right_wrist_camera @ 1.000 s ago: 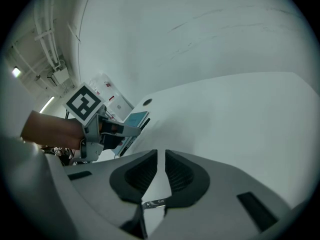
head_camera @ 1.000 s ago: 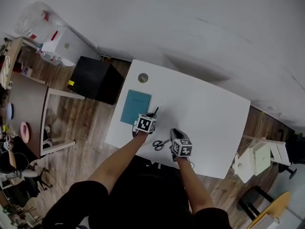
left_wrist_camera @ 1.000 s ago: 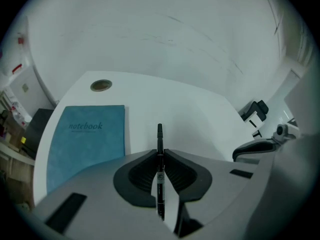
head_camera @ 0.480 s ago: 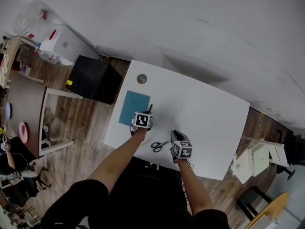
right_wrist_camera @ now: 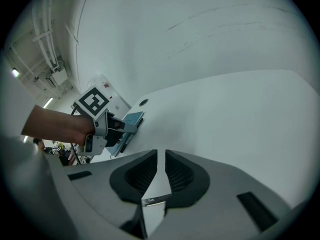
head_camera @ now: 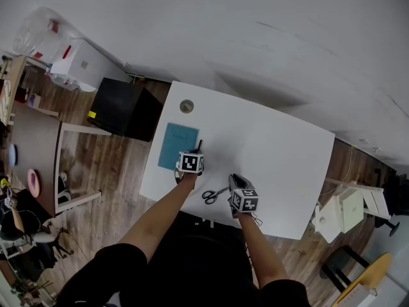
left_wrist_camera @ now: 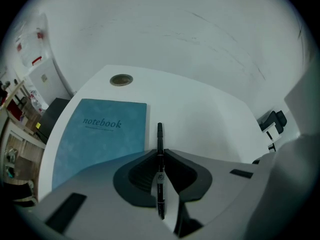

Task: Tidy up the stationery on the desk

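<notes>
Head view is showing a white tabletop (head_camera: 275, 152) with a teal notebook (head_camera: 177, 146) lying at its left side and a small round disc (head_camera: 186, 106) sitting beyond it near the far edge. Just right of the notebook, the left gripper (left_wrist_camera: 160, 156) is pinching a black pen (left_wrist_camera: 159, 136) around its middle. The gripper is pointing steeply down, with the pen's tip reaching toward the far side alongside the notebook's right edge. Whether the pen is touching the surface cannot be told. A pair of scissors (head_camera: 213, 195) is lying near the near edge, between the two grippers. To the right, the right gripper (right_wrist_camera: 161, 156) is hovering with its jaws pressed onto a flat pale strip (right_wrist_camera: 156, 184), possibly a ruler. The main risk is likely sitting with the pen. Held at one narrow spot, it could be pivoting in the pads, and if let go half on the notebook's edge it may be rolling off toward the near edge. The thin strip could likewise be slipping out if the right gripper's hold loosens.
</notes>
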